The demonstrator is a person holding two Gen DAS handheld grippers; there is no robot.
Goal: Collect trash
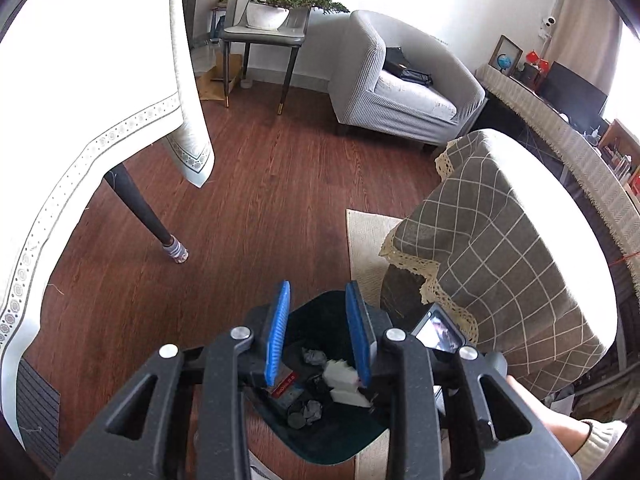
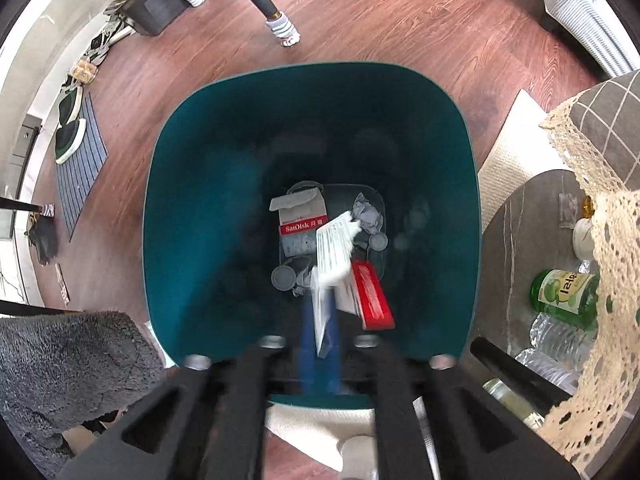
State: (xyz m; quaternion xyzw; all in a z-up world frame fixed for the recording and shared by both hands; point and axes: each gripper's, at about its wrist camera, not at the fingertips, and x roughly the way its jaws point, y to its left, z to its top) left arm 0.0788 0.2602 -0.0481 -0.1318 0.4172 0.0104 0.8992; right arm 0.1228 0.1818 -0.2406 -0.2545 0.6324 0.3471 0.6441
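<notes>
Left claw (image 1: 318, 332) hangs above the teal bin (image 2: 192, 200), tilted down at it, blue pads (image 1: 278, 336) partly apart with nothing between them; I judge it is parked there clear of the mouth so the other hand can work. Right claw (image 2: 340, 320) points straight down into the bin, blurred; jaws look parted, and a white printed packet (image 2: 334, 252) sits at their tips over the bin floor. Whether the pads touch it I cannot tell; my guess is a drop in progress. Below it lie a red-banded card pack (image 2: 300, 224), crumpled grey paper (image 2: 368, 212), grey discs (image 2: 283, 278) and a red box (image 2: 372, 300), so the trash is mostly in. The bin stands on a dark wood floor (image 1: 260, 184). Left, a table leg (image 1: 140, 212) under a white cloth; right, a checked throw (image 1: 500, 248) and a grey armchair (image 1: 400, 80). Bottles (image 2: 564, 292) wait on a low shelf beside the bin.
</notes>
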